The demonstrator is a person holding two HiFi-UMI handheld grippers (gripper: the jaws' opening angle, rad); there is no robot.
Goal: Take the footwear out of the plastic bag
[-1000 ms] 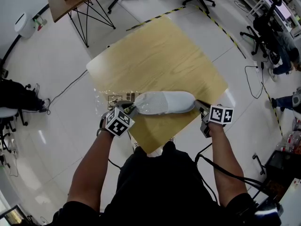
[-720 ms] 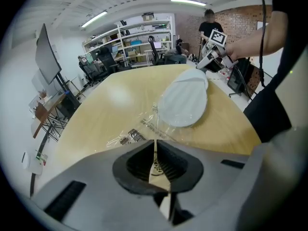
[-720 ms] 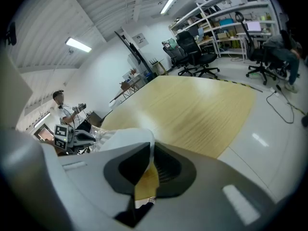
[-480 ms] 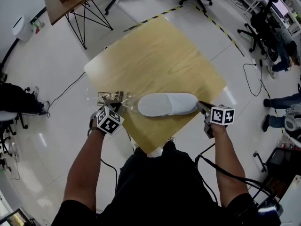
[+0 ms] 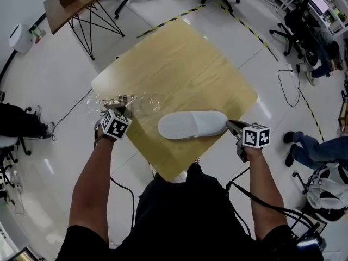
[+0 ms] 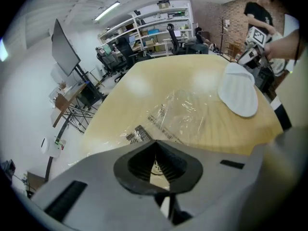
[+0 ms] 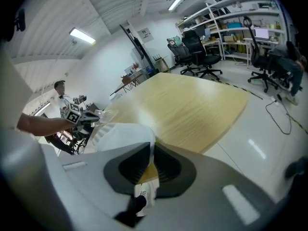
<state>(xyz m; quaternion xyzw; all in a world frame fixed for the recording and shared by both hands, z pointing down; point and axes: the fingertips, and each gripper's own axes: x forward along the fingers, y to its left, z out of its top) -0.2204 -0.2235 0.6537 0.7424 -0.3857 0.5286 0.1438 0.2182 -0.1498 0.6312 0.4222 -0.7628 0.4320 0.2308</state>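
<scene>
The slipper (image 5: 193,125) lies bare on the counter (image 5: 179,64), lower centre of the head view. Its long axis runs left to right, and I cannot tell which end is the toe. The right gripper's (image 5: 230,125) fingers pinch its right end, likely to anchor it. At left, the left gripper's (image 5: 123,110) fingers, pressed together, nip the empty bag (image 5: 142,99), apparently to draw it clear.

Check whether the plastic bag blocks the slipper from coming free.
Nothing visible does. The slipper lies bare on the table, outside the plastic bag, which the left gripper pinches beside it. The right gripper clamps the slipper's end.
</scene>
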